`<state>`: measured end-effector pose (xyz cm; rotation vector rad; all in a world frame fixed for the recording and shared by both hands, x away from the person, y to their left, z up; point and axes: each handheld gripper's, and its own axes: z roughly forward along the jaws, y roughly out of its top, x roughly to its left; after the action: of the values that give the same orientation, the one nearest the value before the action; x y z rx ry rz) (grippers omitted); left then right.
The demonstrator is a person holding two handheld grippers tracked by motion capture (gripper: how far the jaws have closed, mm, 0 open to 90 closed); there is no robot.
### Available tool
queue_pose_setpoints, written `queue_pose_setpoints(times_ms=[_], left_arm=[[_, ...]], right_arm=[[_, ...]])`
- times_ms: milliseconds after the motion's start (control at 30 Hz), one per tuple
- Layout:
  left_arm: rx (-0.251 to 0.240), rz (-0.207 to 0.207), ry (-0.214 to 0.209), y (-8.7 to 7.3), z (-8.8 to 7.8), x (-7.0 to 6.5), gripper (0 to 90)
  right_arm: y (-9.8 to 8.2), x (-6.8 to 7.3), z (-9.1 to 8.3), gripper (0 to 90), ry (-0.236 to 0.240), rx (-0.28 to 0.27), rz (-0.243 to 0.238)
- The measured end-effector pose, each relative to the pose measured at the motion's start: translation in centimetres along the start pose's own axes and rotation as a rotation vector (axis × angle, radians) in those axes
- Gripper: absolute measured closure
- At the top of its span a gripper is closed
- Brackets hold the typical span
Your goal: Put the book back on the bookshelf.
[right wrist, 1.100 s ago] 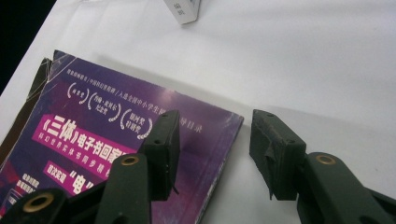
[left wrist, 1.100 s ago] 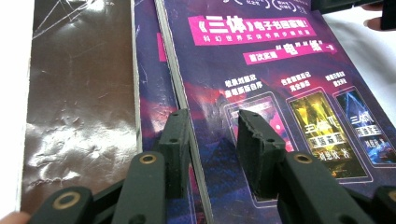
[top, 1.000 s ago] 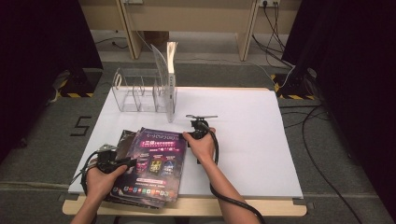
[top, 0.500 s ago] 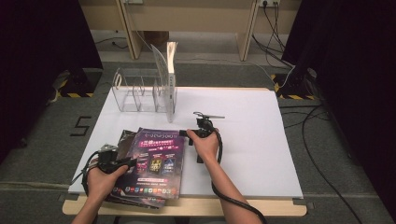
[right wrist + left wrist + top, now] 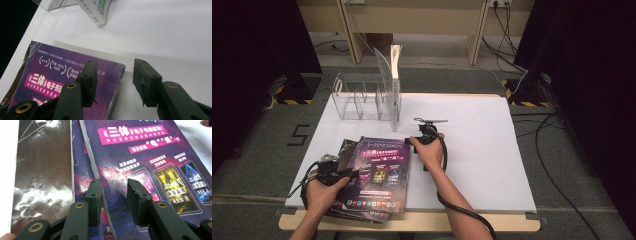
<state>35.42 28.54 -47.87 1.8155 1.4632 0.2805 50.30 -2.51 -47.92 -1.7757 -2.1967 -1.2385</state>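
Observation:
A stack of purple-covered books (image 5: 382, 167) lies at the table's front left. My left gripper (image 5: 349, 173) rests at the stack's left side. Its jaws (image 5: 113, 200) straddle the top book's (image 5: 150, 157) spine edge with a gap between them; they have just opened a little and press on nothing. My right gripper (image 5: 414, 140) is at the top book's far right corner. Its jaws (image 5: 116, 70) have just been opening and stand wide: one fingertip (image 5: 87, 75) is over the book's cover (image 5: 57, 77), the other over bare table, with the corner between them.
A clear acrylic rack (image 5: 357, 97) stands at the back left of the white table (image 5: 482, 150), with a white book (image 5: 395, 82) upright at its right end, also in the right gripper view (image 5: 98, 12). A crinkled dark foil cover (image 5: 42, 170) lies under the stack's left side.
The right hand has shifted slightly near the top book's far right corner. The left hand and the stack have stayed put.

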Motion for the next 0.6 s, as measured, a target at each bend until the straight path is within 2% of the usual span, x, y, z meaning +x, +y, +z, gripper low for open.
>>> queue_pose_setpoints(times_ms=[167, 400, 433, 500, 600], left_arm=[[-0.006, 0.016, 0.011, 0.4, 0.4, -0.1, 60.1], [-0.007, 0.022, 0.026, 0.7, 0.7, -0.1, 62.0], [-0.006, 0.02, 0.028, 0.7, 0.7, -0.1, 62.5], [-0.009, 0.019, 0.028, 0.7, 0.7, -0.1, 63.8], [-0.007, 0.021, 0.037, 0.7, 0.8, -0.3, 64.3]], right_arm=[[0.1, 0.2, 0.9, 52.3, 0.007, 0.02, -0.008], [0.4, 0.4, 1.5, 52.3, 0.033, 0.027, -0.003], [0.2, 0.4, 1.5, 54.2, 0.029, 0.018, -0.004], [-0.1, 0.1, 1.1, 59.0, 0.04, 0.007, 0.024], [-0.2, 0.0, 0.5, 62.4, 0.046, -0.001, 0.029]])
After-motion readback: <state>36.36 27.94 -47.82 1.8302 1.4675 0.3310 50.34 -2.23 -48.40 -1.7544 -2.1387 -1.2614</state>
